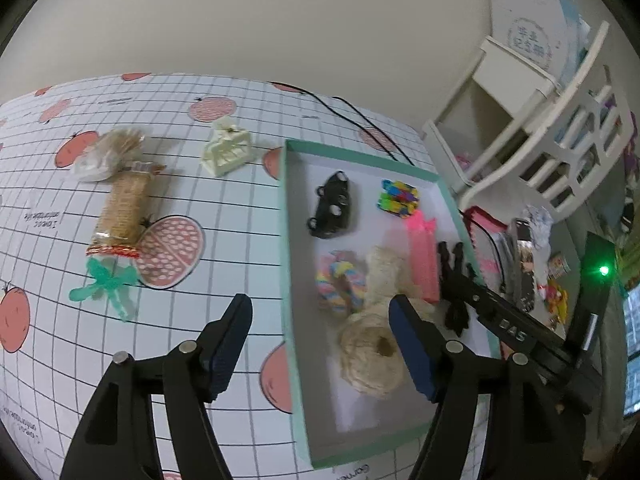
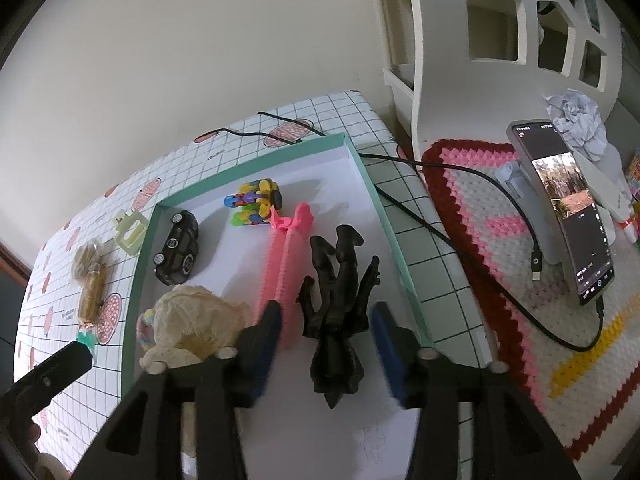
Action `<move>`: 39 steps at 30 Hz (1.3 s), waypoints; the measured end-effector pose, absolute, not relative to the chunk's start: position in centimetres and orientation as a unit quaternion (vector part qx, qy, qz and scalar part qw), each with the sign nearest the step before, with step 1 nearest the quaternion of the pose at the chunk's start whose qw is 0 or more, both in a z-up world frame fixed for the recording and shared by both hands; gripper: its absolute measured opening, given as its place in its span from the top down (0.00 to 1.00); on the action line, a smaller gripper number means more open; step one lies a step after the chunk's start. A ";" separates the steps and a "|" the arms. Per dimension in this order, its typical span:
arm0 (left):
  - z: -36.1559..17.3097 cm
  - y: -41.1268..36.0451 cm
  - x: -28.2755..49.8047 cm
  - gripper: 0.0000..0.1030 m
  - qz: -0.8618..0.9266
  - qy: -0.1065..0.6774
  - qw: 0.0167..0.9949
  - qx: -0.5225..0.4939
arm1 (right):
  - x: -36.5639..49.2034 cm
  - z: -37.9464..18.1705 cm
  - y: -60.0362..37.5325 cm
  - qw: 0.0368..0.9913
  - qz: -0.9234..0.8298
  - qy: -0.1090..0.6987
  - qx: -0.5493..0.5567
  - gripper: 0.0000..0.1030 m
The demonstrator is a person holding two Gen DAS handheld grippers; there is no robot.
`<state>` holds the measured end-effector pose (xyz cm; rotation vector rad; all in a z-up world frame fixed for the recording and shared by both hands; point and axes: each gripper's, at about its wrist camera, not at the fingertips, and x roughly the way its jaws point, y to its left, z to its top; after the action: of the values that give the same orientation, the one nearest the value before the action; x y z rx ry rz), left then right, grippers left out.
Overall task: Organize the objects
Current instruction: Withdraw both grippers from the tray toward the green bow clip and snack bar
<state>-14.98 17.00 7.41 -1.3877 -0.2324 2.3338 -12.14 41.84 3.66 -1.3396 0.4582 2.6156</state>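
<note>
Right wrist view is showing the right gripper [image 2: 326, 344] with its jaws standing apart, one on each side of the black toy figure [image 2: 338, 304]. The pads are not squeezing it. The figure is lying inside the green-edged box [image 2: 384, 208], near the box's right wall.

In the left wrist view, the left gripper [image 1: 320, 344] is also standing wide apart and holding nothing. It is hovering over the left wall of the box, with one finger above the ball of twine [image 1: 370, 360].

Lying in the box already are a black toy car [image 1: 334, 210], a bright block toy [image 1: 399, 198], a pink clip [image 2: 286, 264], a rainbow ring [image 1: 340, 286] and something pale and crumpled [image 2: 196, 320]. So I think a good part of the tidying is done.

Waiting outside on the checked table cloth [image 1: 224, 240] are a snack bar [image 1: 122, 210], a small see-through bag [image 1: 108, 154], a cream hair claw [image 1: 227, 152] and a green dragonfly toy [image 1: 106, 286].

The box is getting crowded, with bare floor mostly at the near end. A black cable [image 2: 460, 240] is running just past the right wall, and a phone [image 2: 564, 208] is standing on a knitted mat [image 2: 500, 220] there, so swinging that way could be risky
</note>
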 end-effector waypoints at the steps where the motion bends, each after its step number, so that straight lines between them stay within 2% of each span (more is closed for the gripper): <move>1: 7.3 16.8 -15.0 0.24 0.840 -0.081 0.202 -0.497 | -12.1 3.7 41.8 0.082 0.877 0.153 -0.448 0.40; 2: 7.2 16.6 -15.1 0.19 0.843 -0.077 0.196 -0.495 | -12.2 3.7 41.7 0.081 0.877 0.151 -0.449 0.39; 6: 6.9 16.1 -15.2 0.17 0.851 -0.073 0.176 -0.489 | -12.3 3.5 41.3 0.074 0.877 0.147 -0.451 0.33; 8: 6.7 15.7 -15.3 0.03 0.857 -0.078 0.162 -0.484 | -12.3 3.5 41.2 0.071 0.877 0.148 -0.451 0.30; 9: 6.7 15.4 -15.4 0.02 0.859 -0.081 0.155 -0.481 | -12.3 3.5 41.2 0.070 0.878 0.148 -0.450 0.25; 13: 6.5 14.7 -15.6 0.00 0.862 -0.096 0.139 -0.479 | -12.3 3.4 41.0 0.064 0.878 0.147 -0.450 0.21; 15: 6.4 14.5 -15.7 0.00 0.864 -0.097 0.132 -0.477 | -12.3 3.4 41.0 0.063 0.879 0.147 -0.449 0.12; 20: 6.2 14.5 -15.7 0.00 0.864 -0.096 0.126 -0.479 | -12.3 3.5 40.8 0.063 0.881 0.144 -0.447 0.01; 39: 6.1 13.7 -16.0 0.00 0.866 -0.112 0.114 -0.475 | -12.4 3.8 40.1 0.066 0.885 0.124 -0.443 0.00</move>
<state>-15.96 13.74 6.08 -1.3920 -0.3276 2.5380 -12.37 40.12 3.76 -1.3368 0.3743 2.6699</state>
